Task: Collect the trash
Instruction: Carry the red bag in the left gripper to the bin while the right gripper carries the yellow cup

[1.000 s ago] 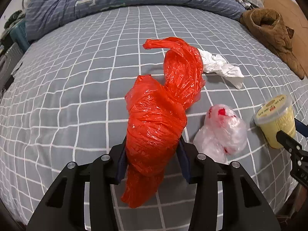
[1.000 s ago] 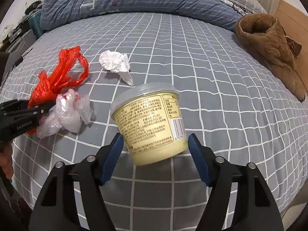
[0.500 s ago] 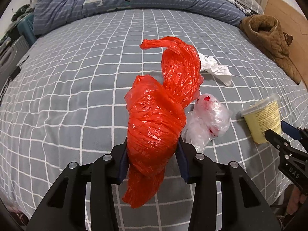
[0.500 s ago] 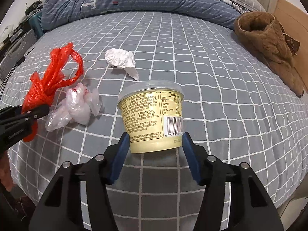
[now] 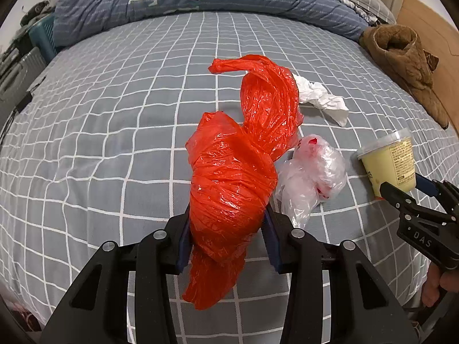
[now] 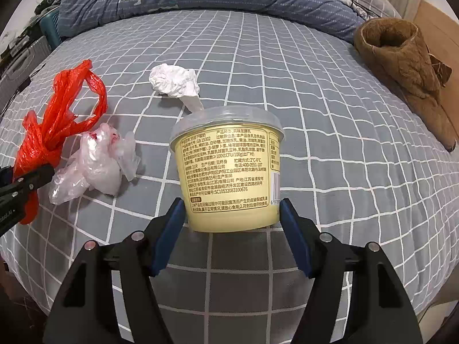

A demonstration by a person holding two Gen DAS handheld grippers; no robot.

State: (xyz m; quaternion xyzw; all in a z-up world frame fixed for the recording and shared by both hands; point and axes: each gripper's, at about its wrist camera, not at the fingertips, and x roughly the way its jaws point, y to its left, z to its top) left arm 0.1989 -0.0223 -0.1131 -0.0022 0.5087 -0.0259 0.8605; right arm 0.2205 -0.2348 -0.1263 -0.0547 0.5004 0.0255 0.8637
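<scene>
I'm clenching my left gripper (image 5: 226, 235) on the red plastic bag (image 5: 235, 177), near the bed's (image 5: 114, 114) front edge. My right gripper (image 6: 231, 229) is opening around the yellow tub (image 6: 226, 169), pads just off its sides. A clear bag (image 6: 97, 163) and crumpled tissue (image 6: 175, 81) are lying between and beyond them.

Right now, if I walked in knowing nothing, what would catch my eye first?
Probably the bright orange plastic bag, bunched up and squeezed by the left gripper over the grey checked bed. Next, the pale yellow lidded cup standing on the bed, the right gripper around its base, fingers opening. Between them lie a crumpled clear bag and a white paper wad.
</scene>
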